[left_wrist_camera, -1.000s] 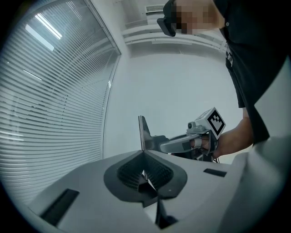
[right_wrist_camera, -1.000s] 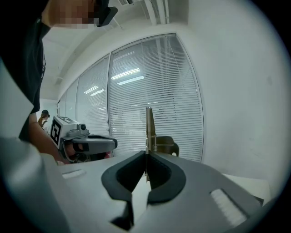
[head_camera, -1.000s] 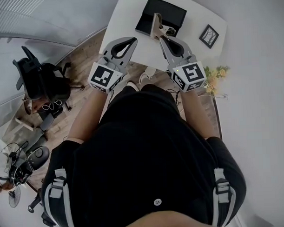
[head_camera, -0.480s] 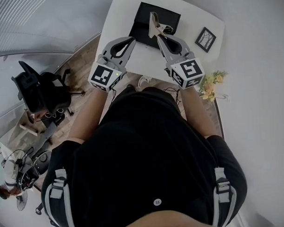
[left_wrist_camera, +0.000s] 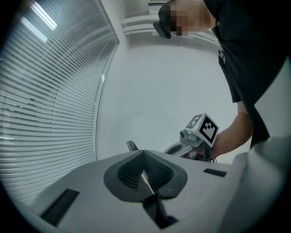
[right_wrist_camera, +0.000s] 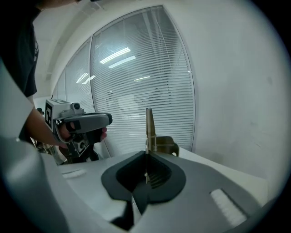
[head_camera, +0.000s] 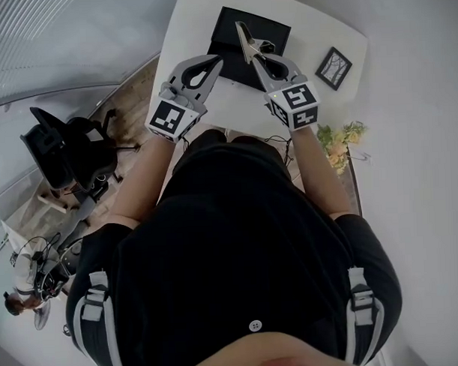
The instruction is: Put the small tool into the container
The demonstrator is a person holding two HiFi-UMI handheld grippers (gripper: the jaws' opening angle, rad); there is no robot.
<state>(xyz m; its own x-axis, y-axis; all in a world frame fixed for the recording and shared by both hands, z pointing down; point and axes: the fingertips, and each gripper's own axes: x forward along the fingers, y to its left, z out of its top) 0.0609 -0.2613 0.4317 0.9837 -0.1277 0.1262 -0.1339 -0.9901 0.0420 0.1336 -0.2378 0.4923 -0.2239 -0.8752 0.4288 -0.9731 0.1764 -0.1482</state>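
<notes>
A black open container (head_camera: pixel 225 36) lies on the white table (head_camera: pixel 186 30). My right gripper (head_camera: pixel 258 59) is shut on the small tool (head_camera: pixel 248 41), a tan clip-shaped piece that sticks out past the jaws and hangs above the container. In the right gripper view the tool (right_wrist_camera: pixel 149 125) points straight up from the closed jaws of the right gripper (right_wrist_camera: pixel 146 155). My left gripper (head_camera: pixel 217 61) is held beside it over the container's near left edge, shut with nothing in it. The left gripper (left_wrist_camera: pixel 143 152) shows its jaws closed in its own view.
A small black picture frame (head_camera: pixel 334 67) lies on the table to the right of the container. Yellow flowers (head_camera: pixel 340 141) stand at the right, below the table. A black office chair (head_camera: pixel 63 150) stands on the wooden floor to the left. Window blinds (right_wrist_camera: pixel 136 91) fill the background.
Both grippers have moved forward over the table. The tool, earlier near the container's near edge, now hangs over its middle.
</notes>
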